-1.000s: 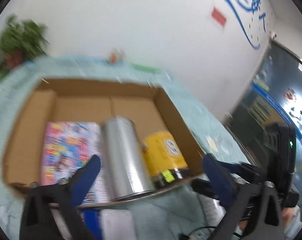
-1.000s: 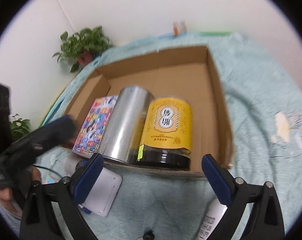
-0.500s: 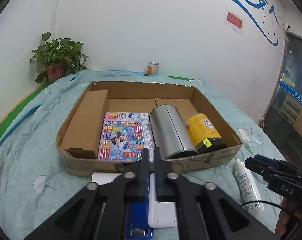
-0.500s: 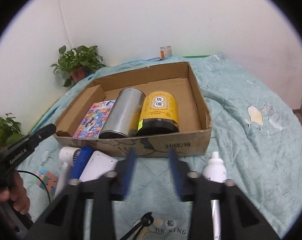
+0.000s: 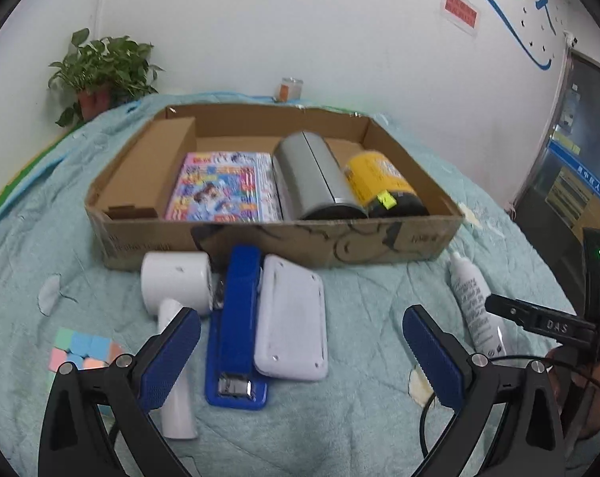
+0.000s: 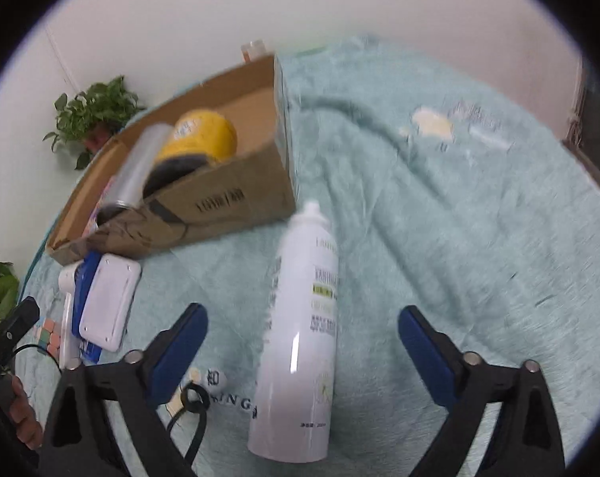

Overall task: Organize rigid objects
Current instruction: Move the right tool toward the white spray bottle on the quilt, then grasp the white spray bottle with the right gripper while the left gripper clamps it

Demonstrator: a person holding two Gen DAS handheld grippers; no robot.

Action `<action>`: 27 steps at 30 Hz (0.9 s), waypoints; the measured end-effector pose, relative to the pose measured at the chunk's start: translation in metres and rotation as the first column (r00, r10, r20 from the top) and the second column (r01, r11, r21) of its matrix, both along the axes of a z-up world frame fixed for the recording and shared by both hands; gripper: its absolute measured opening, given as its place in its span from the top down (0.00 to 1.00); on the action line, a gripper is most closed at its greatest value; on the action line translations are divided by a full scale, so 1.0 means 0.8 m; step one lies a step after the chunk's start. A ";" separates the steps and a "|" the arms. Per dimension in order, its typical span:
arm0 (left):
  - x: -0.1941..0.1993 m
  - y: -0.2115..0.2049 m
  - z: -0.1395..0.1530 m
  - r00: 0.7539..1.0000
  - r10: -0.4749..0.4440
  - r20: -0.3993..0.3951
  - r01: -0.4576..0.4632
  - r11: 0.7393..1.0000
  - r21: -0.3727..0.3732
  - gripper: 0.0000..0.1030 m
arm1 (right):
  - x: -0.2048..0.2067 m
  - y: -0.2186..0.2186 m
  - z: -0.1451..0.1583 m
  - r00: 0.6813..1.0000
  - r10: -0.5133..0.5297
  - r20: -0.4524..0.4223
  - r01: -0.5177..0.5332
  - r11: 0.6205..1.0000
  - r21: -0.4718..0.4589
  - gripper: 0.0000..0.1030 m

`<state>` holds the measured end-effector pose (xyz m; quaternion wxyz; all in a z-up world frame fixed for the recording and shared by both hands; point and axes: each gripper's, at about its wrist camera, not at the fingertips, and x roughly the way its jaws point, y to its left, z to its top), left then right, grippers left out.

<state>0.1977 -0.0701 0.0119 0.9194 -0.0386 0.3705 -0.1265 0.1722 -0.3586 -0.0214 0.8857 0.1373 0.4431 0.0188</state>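
Observation:
A cardboard box (image 5: 419, 238) holds a colourful book (image 5: 224, 187), a silver can (image 5: 316, 183) and a yellow jar (image 5: 379, 183), both lying down. In front of it lie a white hair dryer (image 5: 173, 290), a blue stapler (image 5: 238, 318) and a white flat case (image 5: 292, 314). My left gripper (image 5: 300, 353) is open and empty above the stapler and case. My right gripper (image 6: 304, 349) is open, its fingers either side of a white spray bottle (image 6: 304, 318) lying on the cloth. The bottle also shows in the left wrist view (image 5: 475, 302).
A pastel cube (image 5: 81, 349) lies at the left on the teal cloth (image 6: 459, 198). Potted plants (image 5: 101, 71) stand by the wall at the back left, and a small jar (image 5: 290, 89) stands behind the box. A black cable (image 6: 192, 405) lies near the right gripper.
Both grippers went from nearly shut to wide open. The right gripper swung right and down over the white bottle. The left gripper moved closer to the stapler and case.

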 end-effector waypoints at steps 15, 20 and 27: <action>0.024 -0.049 -0.014 0.954 -0.245 -0.171 0.208 0.956 -0.206 0.00 | -0.029 0.047 -0.013 0.985 0.164 -0.047 -0.170 0.974 -0.151 0.57; 0.038 -0.081 -0.032 0.910 -0.332 -0.249 0.261 0.925 -0.277 0.00 | -0.049 0.076 -0.002 0.959 0.285 0.013 -0.283 0.956 -0.076 0.45; 0.057 -0.108 -0.065 0.847 -0.397 -0.353 0.266 0.892 -0.365 0.04 | -0.063 0.061 0.018 0.949 0.306 0.079 -0.309 0.950 0.038 0.31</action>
